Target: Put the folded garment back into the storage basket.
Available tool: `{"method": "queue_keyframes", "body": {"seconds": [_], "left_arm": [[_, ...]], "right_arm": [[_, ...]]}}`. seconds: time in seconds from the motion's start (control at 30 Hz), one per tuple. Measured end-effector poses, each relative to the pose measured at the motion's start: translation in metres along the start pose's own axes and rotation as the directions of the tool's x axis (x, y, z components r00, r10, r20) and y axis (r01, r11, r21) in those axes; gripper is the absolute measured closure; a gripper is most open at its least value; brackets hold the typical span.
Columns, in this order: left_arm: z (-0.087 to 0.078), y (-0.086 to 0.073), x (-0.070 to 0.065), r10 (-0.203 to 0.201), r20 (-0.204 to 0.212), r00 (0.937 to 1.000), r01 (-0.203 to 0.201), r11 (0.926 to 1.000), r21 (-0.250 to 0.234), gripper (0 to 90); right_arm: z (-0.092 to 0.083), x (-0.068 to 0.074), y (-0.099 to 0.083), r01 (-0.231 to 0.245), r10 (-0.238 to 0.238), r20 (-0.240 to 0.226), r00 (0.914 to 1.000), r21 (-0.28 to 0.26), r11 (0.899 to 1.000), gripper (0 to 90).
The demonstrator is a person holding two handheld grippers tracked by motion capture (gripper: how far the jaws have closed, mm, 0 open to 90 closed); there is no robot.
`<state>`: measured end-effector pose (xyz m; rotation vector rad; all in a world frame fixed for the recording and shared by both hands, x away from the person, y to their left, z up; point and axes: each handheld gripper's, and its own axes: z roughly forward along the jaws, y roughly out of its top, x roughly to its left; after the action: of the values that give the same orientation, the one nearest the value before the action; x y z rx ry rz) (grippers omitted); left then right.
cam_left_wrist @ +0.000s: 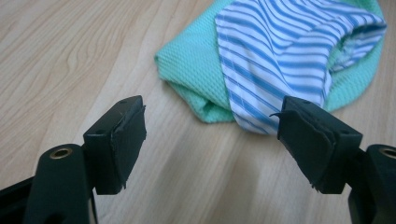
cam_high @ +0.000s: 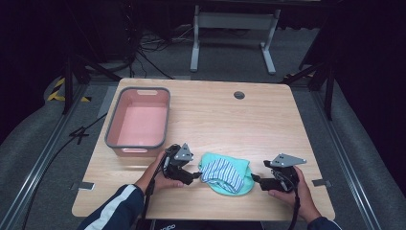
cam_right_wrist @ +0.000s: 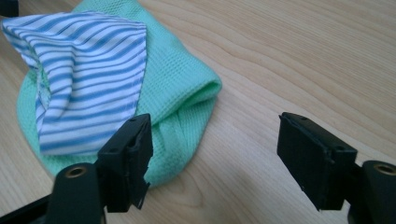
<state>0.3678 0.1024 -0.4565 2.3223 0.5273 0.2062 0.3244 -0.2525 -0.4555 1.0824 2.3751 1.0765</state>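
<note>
Work in hand: a folded bundle of two cloths, a green waffle-weave cloth (cam_high: pixel 238 178) underneath and a blue-striped white cloth (cam_high: pixel 221 173) on top.
Bundle's place: near the front edge of the tabletop (cam_high: pixel 225 115), between the two tools, touching neither.
Left tool (cam_high: pixel 195 175): jaws apart, nothing between them; the bundle's corner lies just ahead of its tips.
Right tool (cam_high: pixel 254 179): jaws apart and empty, just beside the green fold.
Done so far: by my reading, both cloths are folded and stacked.
Left to do: probably lifting the bundle into the pink basin (cam_high: pixel 139 120), which stands empty at the left rear.
Surface: pale wood grain, with a round cable hole (cam_high: pixel 239 95) at the back.
Room: dark, grey carpet, loose cables, a white desk frame (cam_high: pixel 234 33) behind.
</note>
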Motion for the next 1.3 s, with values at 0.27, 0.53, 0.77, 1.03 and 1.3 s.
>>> {"method": "queue_keyframes", "body": {"seconds": [0.27,0.53,0.77,1.03,1.3], "left_arm": [[0.011,0.007,0.014,-0.094,0.031,0.9951,0.095,0.9948,-0.036,26.0],[0.027,0.010,0.009,-0.081,0.027,0.9963,0.081,0.9967,0.008,25.9],[0.036,0.005,0.004,-0.067,0.022,0.9975,0.066,0.9976,0.020,22.4],[0.035,0.005,-0.006,-0.061,0.020,0.9979,0.061,0.9979,0.020,30.7],[0.035,0.006,-0.008,-0.055,0.087,0.9947,0.055,0.9985,0.001,57.0]], "right_arm": [[0.019,0.013,0.011,-0.015,0.015,0.028,0.9995,0.026,1.000,30.6],[0.039,0.030,0.010,-0.010,0.006,0.044,0.9990,0.085,0.996,29.9],[0.039,0.026,0.007,-0.043,0.040,0.038,0.9985,0.088,0.995,29.0],[0.037,0.032,0.008,-0.034,0.034,0.008,0.9994,0.090,0.995,55.5],[0.037,0.029,0.010,-0.034,0.039,-0.044,0.9983,0.096,0.995,73.3]]}}
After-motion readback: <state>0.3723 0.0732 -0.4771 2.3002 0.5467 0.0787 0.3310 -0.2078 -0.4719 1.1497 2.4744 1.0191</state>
